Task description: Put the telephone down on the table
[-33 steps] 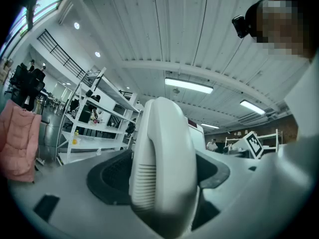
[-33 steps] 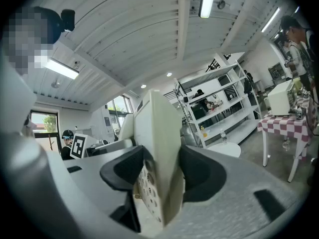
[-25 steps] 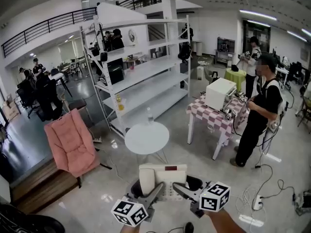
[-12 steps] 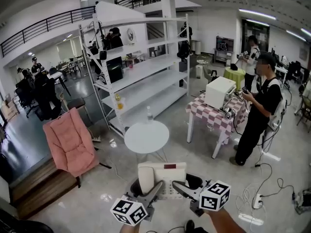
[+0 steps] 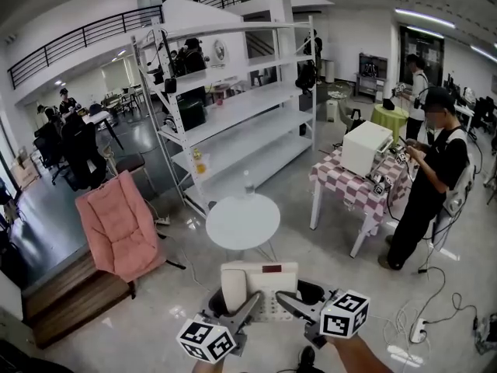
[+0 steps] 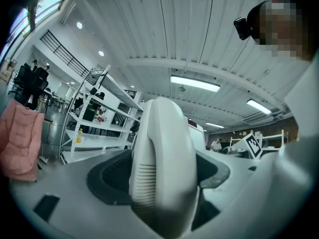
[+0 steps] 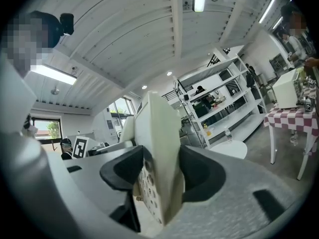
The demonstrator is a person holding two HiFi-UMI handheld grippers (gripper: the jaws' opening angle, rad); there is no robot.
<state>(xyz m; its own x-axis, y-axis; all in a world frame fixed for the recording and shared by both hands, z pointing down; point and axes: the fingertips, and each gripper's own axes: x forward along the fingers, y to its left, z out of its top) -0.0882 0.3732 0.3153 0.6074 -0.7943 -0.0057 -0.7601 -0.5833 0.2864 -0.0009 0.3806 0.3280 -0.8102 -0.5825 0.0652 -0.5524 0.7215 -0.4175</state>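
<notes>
I hold a cream desk telephone (image 5: pixel 260 286) low in the head view, carried in the air between both grippers. My left gripper (image 5: pixel 247 308) is shut on its handset side, and the handset (image 6: pixel 162 173) fills the left gripper view between the dark jaw pads. My right gripper (image 5: pixel 283 301) is shut on the keypad side of the telephone (image 7: pixel 157 178), seen edge-on between the jaws in the right gripper view. A small round white table (image 5: pixel 242 221) stands on the floor just beyond the telephone, with a water bottle (image 5: pixel 248 183) at its far edge.
A tall white shelving rack (image 5: pixel 233 115) stands behind the round table. A pink chair (image 5: pixel 120 224) is at the left. A checkered table (image 5: pixel 361 189) with a white box (image 5: pixel 366 148) is at the right, where a person in black (image 5: pixel 431 181) stands. Cables lie on the floor at right.
The head view has shifted a little, so the room slid slightly right and down. The telephone and both grippers stay in the same place in the view.
</notes>
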